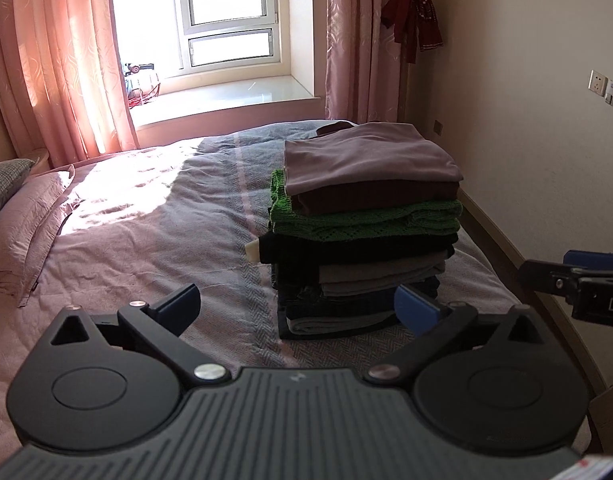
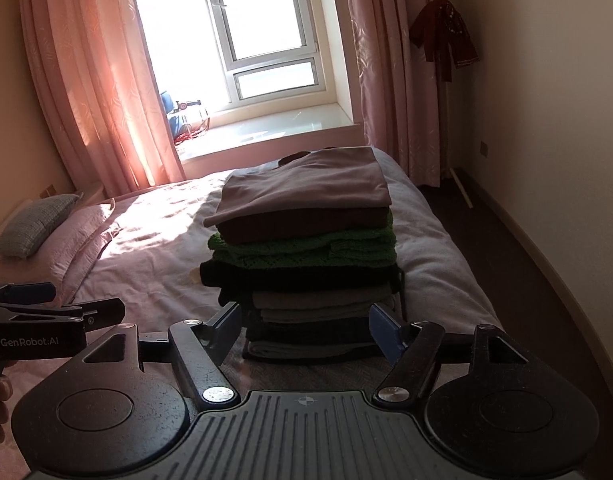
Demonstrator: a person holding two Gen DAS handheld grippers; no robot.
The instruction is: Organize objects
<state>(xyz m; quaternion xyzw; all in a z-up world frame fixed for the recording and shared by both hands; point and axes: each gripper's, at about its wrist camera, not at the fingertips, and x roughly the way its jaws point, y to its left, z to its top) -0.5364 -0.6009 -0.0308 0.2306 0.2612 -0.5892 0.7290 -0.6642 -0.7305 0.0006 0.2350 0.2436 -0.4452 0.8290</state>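
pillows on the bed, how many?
2, both at the head of the bed, far left: a grey checked pillow resting on top of a pink pillow. Others may lie hidden beneath them or outside the frame.

We get hard daylight from the window [image 1: 226,12], blown out white; a sunlit patch glares on the bed [image 1: 118,200]. The clothes stack [image 2: 306,256] sits backlit, its dark layers muddy. Strong fisheye bending and black corners at the edges; focus sharp.
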